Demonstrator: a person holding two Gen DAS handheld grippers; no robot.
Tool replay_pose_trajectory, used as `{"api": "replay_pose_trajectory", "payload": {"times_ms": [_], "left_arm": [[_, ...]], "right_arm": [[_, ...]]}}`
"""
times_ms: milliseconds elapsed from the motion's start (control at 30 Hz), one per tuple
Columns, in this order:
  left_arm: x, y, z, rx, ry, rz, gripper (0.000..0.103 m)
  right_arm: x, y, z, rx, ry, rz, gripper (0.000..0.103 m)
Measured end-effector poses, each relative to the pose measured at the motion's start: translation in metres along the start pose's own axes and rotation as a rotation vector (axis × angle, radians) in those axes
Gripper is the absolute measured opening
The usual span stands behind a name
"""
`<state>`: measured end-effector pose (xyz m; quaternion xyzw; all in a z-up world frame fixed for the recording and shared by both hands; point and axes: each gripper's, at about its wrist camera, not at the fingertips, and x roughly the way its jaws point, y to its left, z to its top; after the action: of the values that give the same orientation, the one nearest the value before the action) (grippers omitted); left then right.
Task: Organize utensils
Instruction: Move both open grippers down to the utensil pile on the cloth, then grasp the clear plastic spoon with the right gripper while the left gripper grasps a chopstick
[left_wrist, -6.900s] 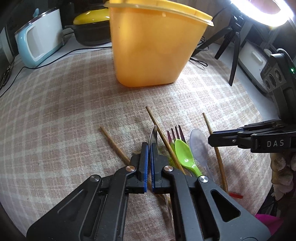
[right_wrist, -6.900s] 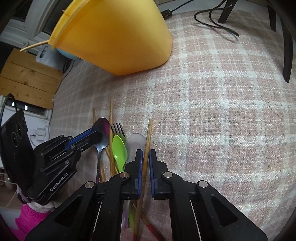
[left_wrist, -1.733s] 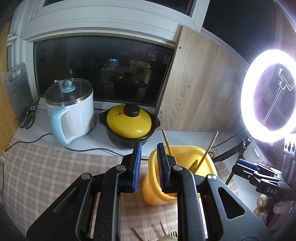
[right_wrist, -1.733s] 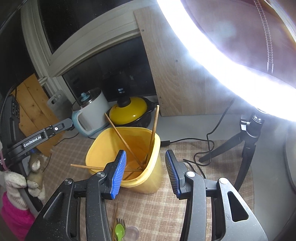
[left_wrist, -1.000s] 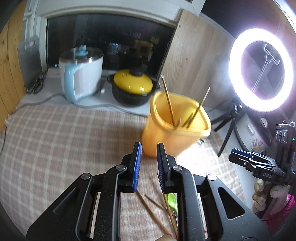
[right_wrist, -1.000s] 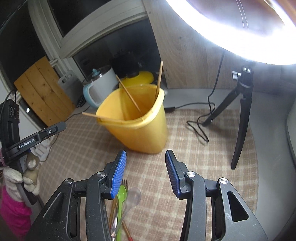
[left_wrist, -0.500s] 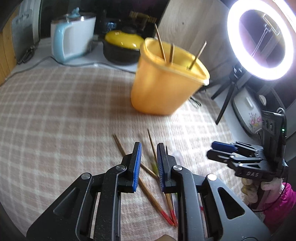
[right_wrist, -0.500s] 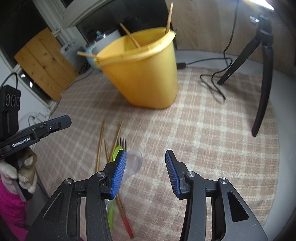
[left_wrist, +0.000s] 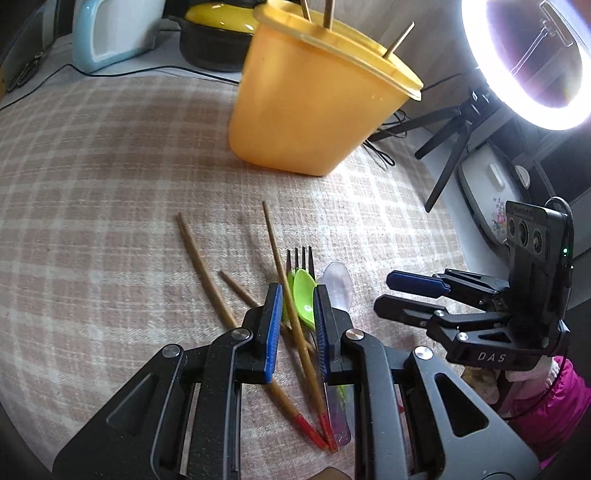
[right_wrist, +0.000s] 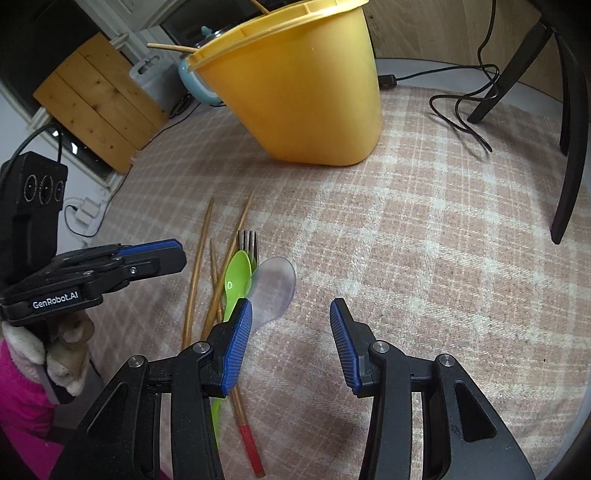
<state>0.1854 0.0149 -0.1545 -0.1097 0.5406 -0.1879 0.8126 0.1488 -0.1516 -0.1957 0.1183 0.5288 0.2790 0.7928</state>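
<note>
A yellow tub (left_wrist: 314, 110) (right_wrist: 306, 92) stands on the plaid cloth with several chopsticks in it. In front of it lie loose wooden chopsticks (left_wrist: 201, 266) (right_wrist: 195, 273), a green spoon (left_wrist: 304, 291) (right_wrist: 236, 280), a clear spoon (left_wrist: 337, 286) (right_wrist: 275, 288) and a metal fork (left_wrist: 301, 256) (right_wrist: 247, 240). My left gripper (left_wrist: 297, 321) is open, low over the pile, its jaws either side of a red-tipped chopstick (left_wrist: 291, 321). My right gripper (right_wrist: 291, 332) is open wide, its left finger beside the clear spoon. Each gripper shows in the other's view: the right one (left_wrist: 413, 295), the left one (right_wrist: 155, 258).
A ring light (left_wrist: 524, 62) on a tripod (left_wrist: 447, 155) (right_wrist: 569, 122) stands at the right with a black cable (right_wrist: 461, 110). A blue-white kettle (left_wrist: 110, 33) and a yellow-lidded pot (left_wrist: 218, 33) stand behind the tub.
Both grippers have come down from above the tub to the pile on the cloth. The left one now straddles a chopstick. The right one has closed in on the clear spoon.
</note>
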Motion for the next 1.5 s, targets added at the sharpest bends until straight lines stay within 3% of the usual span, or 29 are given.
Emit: {"api": "replay_pose_trajectory", "payload": {"times_ms": [300,767,867,933,1167,1333,1500], "left_arm": [[0.012,0.006,0.003,-0.019,0.012,0.011,0.015],[-0.010,0.036,-0.004,-0.075,-0.047,0.001,0.015],[-0.012,0.040,-0.004,-0.078,-0.054,-0.006,0.015],[-0.012,0.042,-0.005,-0.075,-0.052,-0.007,0.015],[-0.011,0.044,-0.009,-0.072,-0.045,-0.011,0.015],[-0.009,0.043,-0.008,-0.069,-0.033,-0.013,0.015],[0.002,0.039,0.001,-0.075,-0.015,-0.019,0.015]], "right_arm": [[0.023,0.015,0.003,-0.021,0.034,-0.037,0.042],[0.056,0.066,0.016,-0.177,0.084,-0.258,0.042],[0.063,0.073,0.019,-0.178,0.086,-0.280,0.035],[0.068,0.076,0.022,-0.173,0.089,-0.265,0.021],[0.068,0.071,0.032,-0.052,0.085,-0.158,0.004],[0.069,0.074,0.037,-0.023,0.090,-0.104,0.003],[0.076,0.083,0.034,-0.060,0.104,-0.118,0.003]]}}
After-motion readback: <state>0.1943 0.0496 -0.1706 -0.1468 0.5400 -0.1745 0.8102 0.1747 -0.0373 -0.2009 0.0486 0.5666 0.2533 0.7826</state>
